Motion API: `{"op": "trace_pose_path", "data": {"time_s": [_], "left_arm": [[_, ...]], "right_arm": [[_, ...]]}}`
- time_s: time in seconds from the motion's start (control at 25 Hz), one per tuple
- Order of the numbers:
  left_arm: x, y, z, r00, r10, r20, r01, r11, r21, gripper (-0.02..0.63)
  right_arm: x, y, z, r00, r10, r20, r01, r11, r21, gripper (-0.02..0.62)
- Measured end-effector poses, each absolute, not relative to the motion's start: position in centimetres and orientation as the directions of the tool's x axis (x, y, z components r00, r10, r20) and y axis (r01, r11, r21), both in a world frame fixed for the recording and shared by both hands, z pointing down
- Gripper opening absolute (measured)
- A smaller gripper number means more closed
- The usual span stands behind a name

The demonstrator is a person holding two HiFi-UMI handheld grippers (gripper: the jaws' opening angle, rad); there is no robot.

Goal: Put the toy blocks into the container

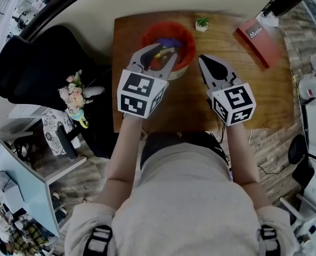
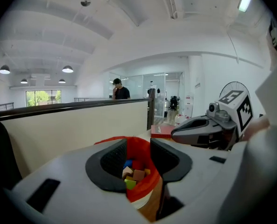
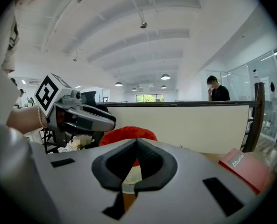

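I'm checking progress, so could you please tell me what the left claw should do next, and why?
Probably lift the left claw away from the container: its jaws stand apart with nothing between them, and blocks already lie inside below it.

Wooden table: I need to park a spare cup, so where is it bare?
Bare wood lies between the potted plant and the red book, and on the table right of the right gripper. Crowded around the red container, under the left gripper.
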State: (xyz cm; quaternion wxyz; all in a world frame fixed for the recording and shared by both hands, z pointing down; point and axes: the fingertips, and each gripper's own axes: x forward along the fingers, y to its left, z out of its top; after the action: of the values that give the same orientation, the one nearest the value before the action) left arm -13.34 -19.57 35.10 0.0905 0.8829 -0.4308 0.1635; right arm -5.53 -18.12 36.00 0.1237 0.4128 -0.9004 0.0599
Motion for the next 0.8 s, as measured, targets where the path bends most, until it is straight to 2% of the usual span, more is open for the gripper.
{"op": "trace_pose_path", "data": {"time_s": [0.08, 0.24, 0.28, 0.8], "left_arm": [[-12.7, -18.8, 35.3, 0.589, -0.721, 0.366, -0.780, -0.626, 0.022, 0.146], [-11.4, -16.8, 35.5, 0.616, -0.715, 0.330, -0.767, -0.640, 0.042, 0.025], [-11.1, -16.3, 35.8, 0.620, -0.713, 0.328, -0.765, -0.642, 0.051, 0.014], [-6.6, -10.2, 41.6, 0.711, -0.533, 0.458, -0.655, -0.739, 0.157, 0.014]], "right_arm": [[-4.8, -17.5, 36.5, -0.620, -0.733, 0.279, -0.767, 0.641, -0.021, 0.009], [-3.7, -15.9, 37.3, -0.611, -0.736, 0.290, -0.778, 0.626, -0.051, 0.009], [-3.4, -15.5, 37.5, -0.610, -0.736, 0.293, -0.780, 0.624, -0.057, 0.009], [-1.3, -11.1, 39.9, -0.603, -0.723, 0.339, -0.787, 0.607, -0.106, 0.011]]}}
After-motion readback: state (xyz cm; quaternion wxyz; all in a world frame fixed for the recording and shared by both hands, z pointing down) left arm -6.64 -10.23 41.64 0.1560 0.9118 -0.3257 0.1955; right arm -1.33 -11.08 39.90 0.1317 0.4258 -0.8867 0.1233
